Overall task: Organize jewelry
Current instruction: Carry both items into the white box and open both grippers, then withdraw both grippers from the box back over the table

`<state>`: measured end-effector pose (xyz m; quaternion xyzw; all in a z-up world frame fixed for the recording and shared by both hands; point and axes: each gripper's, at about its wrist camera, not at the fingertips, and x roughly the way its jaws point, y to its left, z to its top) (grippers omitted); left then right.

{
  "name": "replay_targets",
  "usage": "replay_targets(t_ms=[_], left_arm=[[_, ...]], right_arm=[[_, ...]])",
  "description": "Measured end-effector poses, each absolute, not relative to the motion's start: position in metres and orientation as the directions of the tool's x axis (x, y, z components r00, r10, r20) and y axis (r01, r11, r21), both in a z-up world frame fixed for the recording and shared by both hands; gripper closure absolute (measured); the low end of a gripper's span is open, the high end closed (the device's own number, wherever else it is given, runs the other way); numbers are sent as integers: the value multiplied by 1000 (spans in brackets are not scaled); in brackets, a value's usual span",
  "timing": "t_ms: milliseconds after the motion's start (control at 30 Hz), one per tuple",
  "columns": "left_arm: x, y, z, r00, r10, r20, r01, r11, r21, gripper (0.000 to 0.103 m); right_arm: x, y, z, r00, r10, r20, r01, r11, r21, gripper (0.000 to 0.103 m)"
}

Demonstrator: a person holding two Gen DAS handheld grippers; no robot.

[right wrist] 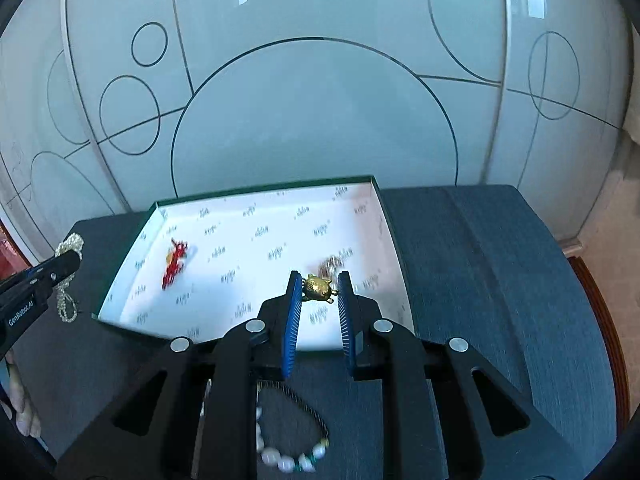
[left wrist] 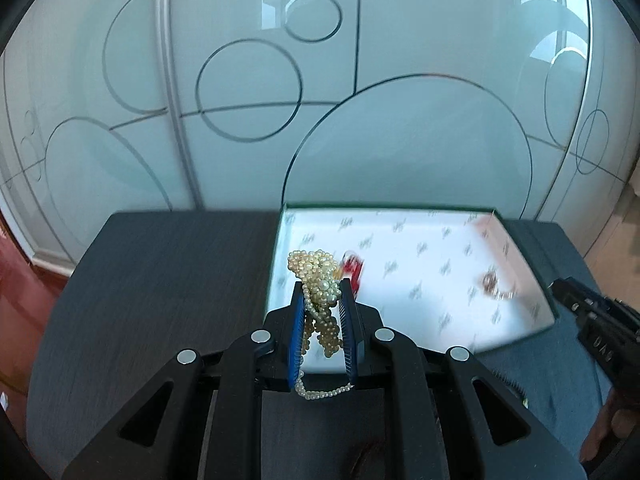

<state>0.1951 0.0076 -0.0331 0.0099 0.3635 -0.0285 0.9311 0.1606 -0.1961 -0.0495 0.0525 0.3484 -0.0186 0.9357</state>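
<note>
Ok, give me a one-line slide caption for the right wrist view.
Right gripper holds a gold turtle charm above the white-lined box; a beaded bracelet lies below.

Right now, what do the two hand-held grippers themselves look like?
Both look alike. The left hand-held gripper and the right hand-held gripper each have a black angular body with triangular cut-outs, round silver pivot pins and two flat fingers faced with ribbed blue pads. From the right wrist view, the left one's side bears white "GenRobot.AI" lettering. No cables show.
</note>
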Motion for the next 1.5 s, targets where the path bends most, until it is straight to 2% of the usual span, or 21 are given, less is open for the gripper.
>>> replay_targets(t_ms=[200,533,700,733,833,867,933,1000,1033,1233,1500], left_arm=[[229,-8,-36,742,-50,-669,69,998,2,86],[269,-25,-99,636,-43,-771,93,995,22,85],[271,-29,-113,616,-30,-787,108,993,46,84],[271,-29,-115,613,-28,-790,106,993,47,80],[270,-29,-118,614,-25,-789,97,994,44,53],[269,-28,-118,617,-26,-787,96,994,43,48],[268,-28,-118,617,-27,-786,102,994,46,46],[268,-30,-118,610,-25,-792,112,992,54,42],[267,-30,-117,609,-28,-793,113,992,52,38],[258,-27,-99,616,-46,-786,112,993,29,29],[222,-15,-73,625,-79,-777,116,993,-8,26]], right_arm=[[193,-194,-58,744,-4,-669,69,995,71,85],[231,-186,-103,665,-16,-747,63,997,34,85],[236,-184,-115,645,-26,-764,65,998,21,85],[236,-185,-117,641,-25,-767,66,998,22,85],[236,-186,-118,644,-31,-764,72,997,20,83],[236,-186,-118,644,-30,-764,73,997,22,83],[236,-187,-118,645,-33,-764,75,997,21,80],[235,-188,-116,649,-31,-760,79,997,27,66],[234,-188,-114,654,-30,-756,82,996,31,64],[222,-193,-91,685,-21,-728,84,995,50,63],[183,-204,-63,718,-8,-696,88,993,80,62]])
